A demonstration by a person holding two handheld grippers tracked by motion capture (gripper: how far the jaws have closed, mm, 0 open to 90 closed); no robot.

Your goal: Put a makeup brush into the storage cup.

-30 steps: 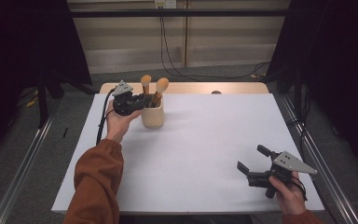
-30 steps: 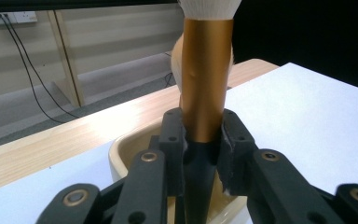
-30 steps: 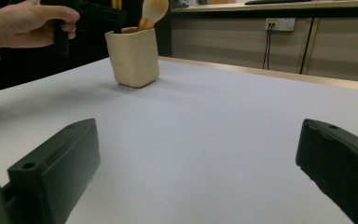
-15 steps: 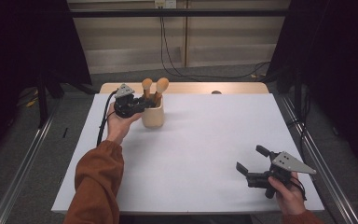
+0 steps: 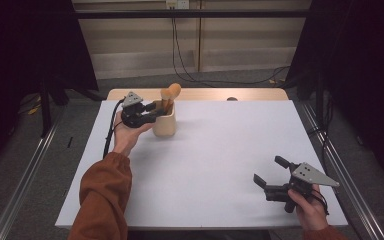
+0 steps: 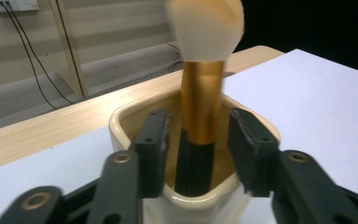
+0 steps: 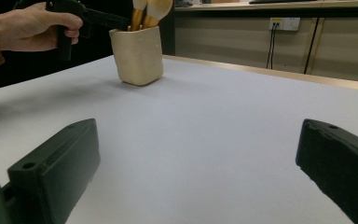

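Observation:
A cream cup stands at the back left of the white table and holds two makeup brushes. My left gripper reaches over its rim from the left. In the left gripper view a gold-handled brush stands upright in the cup between the jaws. The jaws have just been opening, and there is a gap on each side of the handle. My right gripper rests open near the front right corner with nothing between its fingers. The right gripper view shows the cup far off with the brushes.
White sheet covers the table, with a wooden strip along the back edge and a small dark thing on it. A black cable trails from the left gripper. Metal rails run along both sides of the table.
The left gripper's jaws have parted at the cup, letting go of the brush handle. Both hands stay where they were.

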